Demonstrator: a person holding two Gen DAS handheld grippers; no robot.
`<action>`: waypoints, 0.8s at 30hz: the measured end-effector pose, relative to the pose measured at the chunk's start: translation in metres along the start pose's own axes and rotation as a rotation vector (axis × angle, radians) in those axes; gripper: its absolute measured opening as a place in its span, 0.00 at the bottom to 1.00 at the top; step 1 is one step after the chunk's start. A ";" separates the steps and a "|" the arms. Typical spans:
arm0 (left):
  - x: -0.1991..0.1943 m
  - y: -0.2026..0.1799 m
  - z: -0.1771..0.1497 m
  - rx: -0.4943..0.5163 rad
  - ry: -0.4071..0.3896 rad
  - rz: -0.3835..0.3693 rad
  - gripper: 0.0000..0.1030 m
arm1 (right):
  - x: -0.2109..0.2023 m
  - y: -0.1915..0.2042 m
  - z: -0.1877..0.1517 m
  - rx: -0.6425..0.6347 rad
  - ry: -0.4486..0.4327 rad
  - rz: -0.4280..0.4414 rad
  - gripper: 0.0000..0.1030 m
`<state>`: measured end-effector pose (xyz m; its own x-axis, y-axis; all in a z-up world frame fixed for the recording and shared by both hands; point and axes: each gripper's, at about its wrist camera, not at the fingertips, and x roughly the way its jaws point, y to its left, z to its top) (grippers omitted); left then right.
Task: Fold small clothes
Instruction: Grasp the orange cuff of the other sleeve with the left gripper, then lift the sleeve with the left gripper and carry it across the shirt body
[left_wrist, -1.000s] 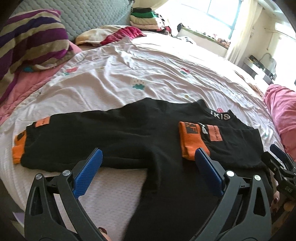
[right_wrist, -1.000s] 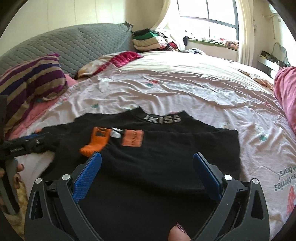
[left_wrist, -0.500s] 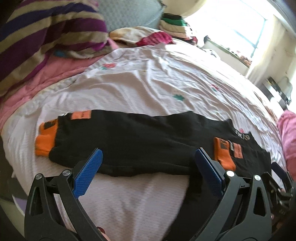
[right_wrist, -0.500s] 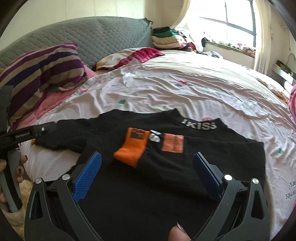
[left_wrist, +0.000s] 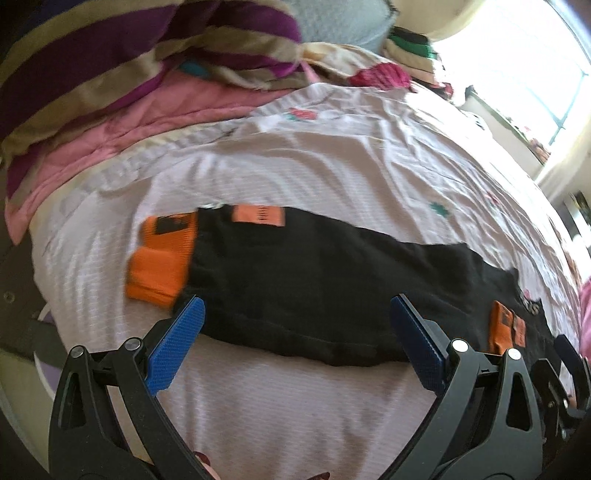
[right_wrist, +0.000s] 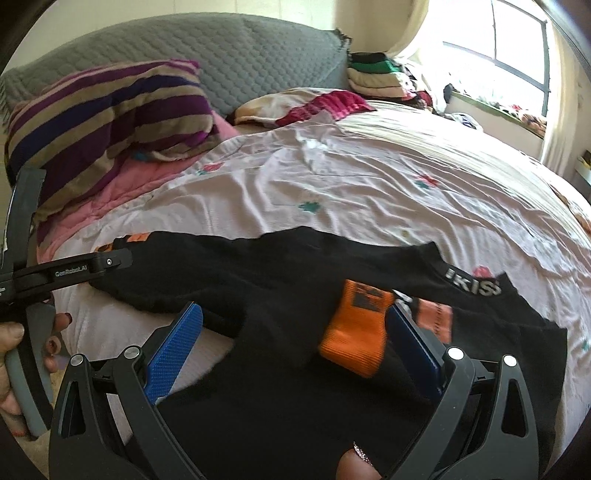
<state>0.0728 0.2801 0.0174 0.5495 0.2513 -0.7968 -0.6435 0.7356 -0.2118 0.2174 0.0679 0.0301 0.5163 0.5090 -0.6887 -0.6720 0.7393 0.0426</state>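
A: Swinging left over the last second, the left tongs (left_wrist: 295, 343) now frame the outstretched sleeve (left_wrist: 295, 273) rather than the body of the black top (right_wrist: 295, 387). Its orange cuff (left_wrist: 160, 258) lies at the far left, just past the left blue pad.

B: And their state?

A: Spread wide, nothing between the pads, hovering above the sleeve's near edge. My guess is that this sleeve is the next part to fold in.

B: What about the other sleeve?

A: Already turned in. Its orange cuff (right_wrist: 354, 328) rests on the chest of the top, just below the lettered collar (right_wrist: 472, 286).

B: The right tongs?

A: The right tongs (right_wrist: 295, 354) have drifted left too, so that folded cuff sits against the right pad where it was left of centre before. Jaws gaping, holding nothing, low over the top. A hand (right_wrist: 26, 354) at the left edge grips the handle of the other tool.

B: So how far along?

A: One sleeve in, one to go, then the body, I'd judge.

B: The surface?

A: A bed with a wrinkled pale sheet (right_wrist: 369, 177) dotted with small flowers. A striped pillow (right_wrist: 110, 110) and pink blanket (left_wrist: 147, 118) lie far left, a grey quilted headboard (right_wrist: 221, 55) behind, stacked clothes (right_wrist: 373, 74) and a bright window (right_wrist: 517, 55) far right.
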 end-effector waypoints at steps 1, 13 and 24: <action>0.003 0.005 0.001 -0.018 0.007 0.004 0.91 | 0.002 0.003 0.001 -0.003 0.001 0.004 0.96; 0.035 0.060 0.000 -0.215 0.094 -0.031 0.91 | 0.034 0.028 0.003 -0.013 0.045 0.026 0.96; 0.039 0.062 0.017 -0.258 -0.009 0.021 0.34 | 0.035 0.005 0.003 0.023 0.042 -0.002 0.95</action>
<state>0.0637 0.3465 -0.0171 0.5387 0.2713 -0.7976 -0.7688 0.5455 -0.3337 0.2336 0.0910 0.0084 0.4943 0.4888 -0.7189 -0.6583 0.7505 0.0577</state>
